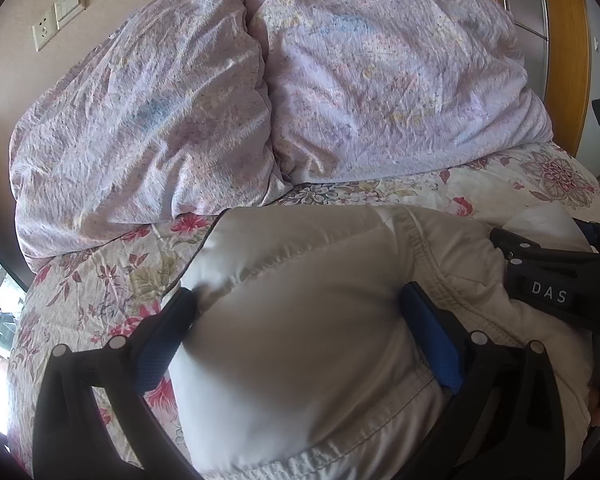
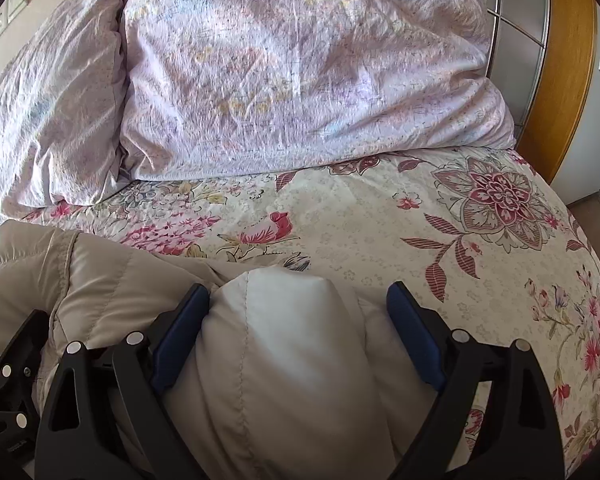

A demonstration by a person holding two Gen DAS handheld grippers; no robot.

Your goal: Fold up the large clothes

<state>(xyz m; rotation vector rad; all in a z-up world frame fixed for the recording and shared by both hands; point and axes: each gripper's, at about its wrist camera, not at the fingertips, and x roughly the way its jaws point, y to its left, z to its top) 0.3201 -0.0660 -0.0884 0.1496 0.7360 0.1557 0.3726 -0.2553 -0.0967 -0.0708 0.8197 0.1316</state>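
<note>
Beige padded cloth fills the near part of both views: the jacket [image 1: 300,320] lies bunched on the floral bedsheet [image 1: 100,272], at the near edge of the bed. Left of the jacket the sheet runs on to a bright window at the frame's edge. Over the jacket's left part stands the left gripper [image 1: 300,312], jaws spread wide with a puffed bulge of the jacket swelling up between them; the blue pads [image 1: 432,340] lie against the cloth on both sides, but whether they clamp it or only rest beside it I cannot tell. Over the jacket's right end stands the right gripper [image 2: 298,312], released: its left pad touches a rounded fold of the jacket [image 2: 292,360], while its right pad stands clear of the cloth with a gap showing. Beyond the jacket, toward the wall, two rumpled lilac pillows [image 1: 380,80] lean side by side. Right of the jacket the sheet lies bare, bearing a large flower print [image 2: 496,196], with a wooden door frame behind.
</note>
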